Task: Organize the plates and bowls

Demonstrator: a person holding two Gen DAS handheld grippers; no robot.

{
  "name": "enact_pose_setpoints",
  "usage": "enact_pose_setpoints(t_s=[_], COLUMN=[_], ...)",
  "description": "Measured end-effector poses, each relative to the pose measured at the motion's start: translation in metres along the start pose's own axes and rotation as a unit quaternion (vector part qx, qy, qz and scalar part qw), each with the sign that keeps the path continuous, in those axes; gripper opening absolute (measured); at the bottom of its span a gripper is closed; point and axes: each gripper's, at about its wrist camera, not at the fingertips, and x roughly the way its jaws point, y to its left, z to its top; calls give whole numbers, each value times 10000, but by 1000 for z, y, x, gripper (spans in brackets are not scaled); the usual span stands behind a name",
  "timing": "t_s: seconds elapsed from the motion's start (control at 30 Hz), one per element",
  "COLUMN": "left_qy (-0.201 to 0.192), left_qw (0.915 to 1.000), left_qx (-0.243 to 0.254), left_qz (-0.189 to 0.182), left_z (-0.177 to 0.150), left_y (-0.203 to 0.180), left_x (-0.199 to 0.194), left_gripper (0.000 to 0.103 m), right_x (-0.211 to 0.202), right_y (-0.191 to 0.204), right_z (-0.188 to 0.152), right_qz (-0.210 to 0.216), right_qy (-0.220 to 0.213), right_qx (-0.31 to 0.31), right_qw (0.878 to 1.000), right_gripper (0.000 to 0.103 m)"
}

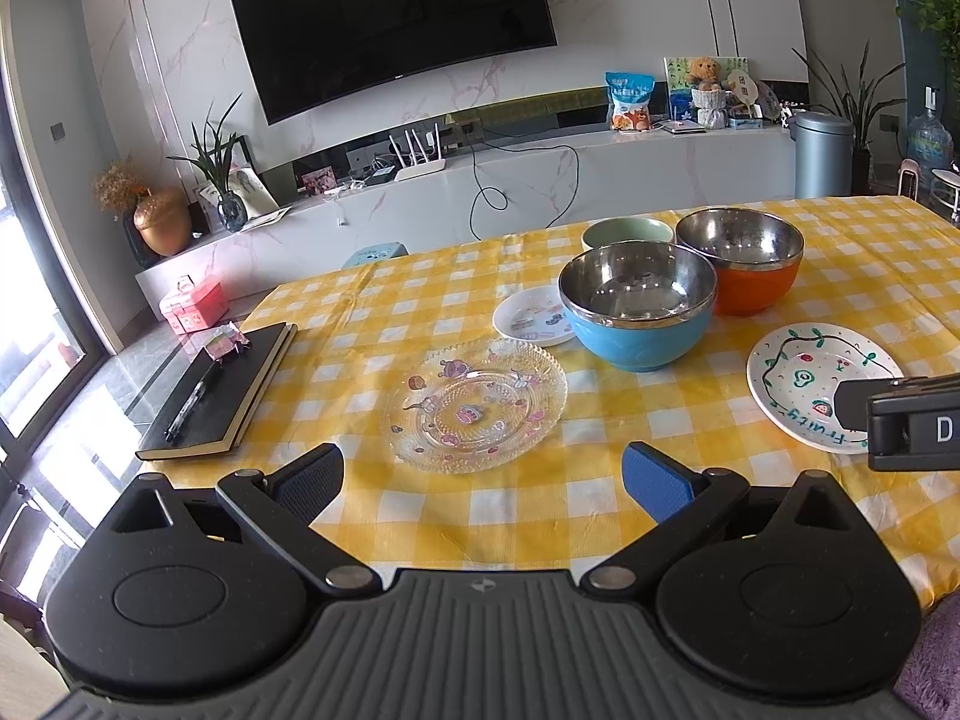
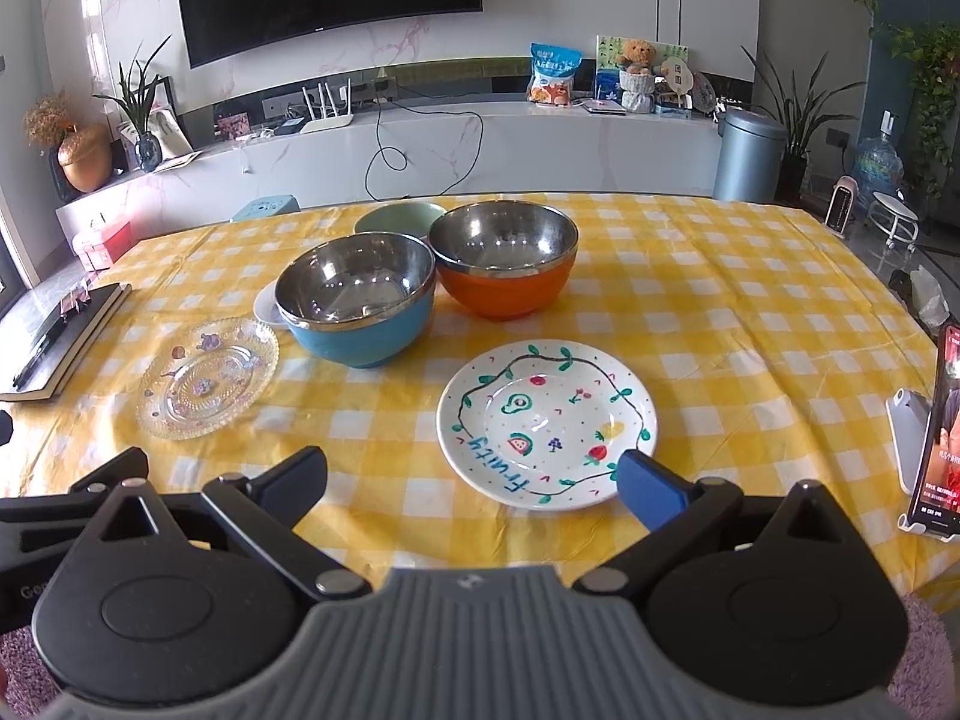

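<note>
Bowls (image 2: pixel 359 300) – 3, plates (image 2: pixel 546 423) – 3; both grippers, left (image 1: pixel 483 480) & right (image 2: pixel 471 480), wide apart, empty.

Checked table (image 2: pixel 720 300) bearing bowls (image 2: pixel 360 300), plates (image 2: pixel 546 420).

Near strip of worktop (image 2: pixel 384 534) bare in front of both tongs, free passage. Left tongs (image 1: pixel 483 483) spread wide, glass plate (image 1: pixel 475 403) just ahead, open cloth on all sides of it. Black notebook (image 1: pixel 223 391) with pen blocks far-left edge. Right tongs (image 2: pixel 471 483) spread wide, painted plate (image 2: pixel 547 423) between the tips, right fingertip (image 2: pixel 651 489) touching or just over its rim. Blue bowl (image 2: pixel 358 300) and orange bowl (image 2: pixel 505 261) close together mid-worktop, green bowl (image 2: pixel 399 219) behind them, small white plate (image 1: pixel 531 317) tucked against blue bowl. Phone on stand (image 2: pixel 933 438) blocks right edge; cloth between it and painted plate open.
</note>
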Motion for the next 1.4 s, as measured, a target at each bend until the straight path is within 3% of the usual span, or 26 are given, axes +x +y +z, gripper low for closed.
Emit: enact_pose_setpoints(t_s=[0.5, 1.4], left_qy=[34, 118], left_qw=[10000, 9999], left_qx=[0, 27], left_qz=[-11, -49], left_z=[-14, -10], left_y=[-2, -4], left_x=[2, 6], left_gripper=[103, 103], right_x=[3, 9], right_y=[2, 0], right_z=[1, 0], right_qz=[-4, -3], right_qy=[61, 156], right_qx=[-29, 57], right_qw=[10000, 9999], right_gripper=[101, 101])
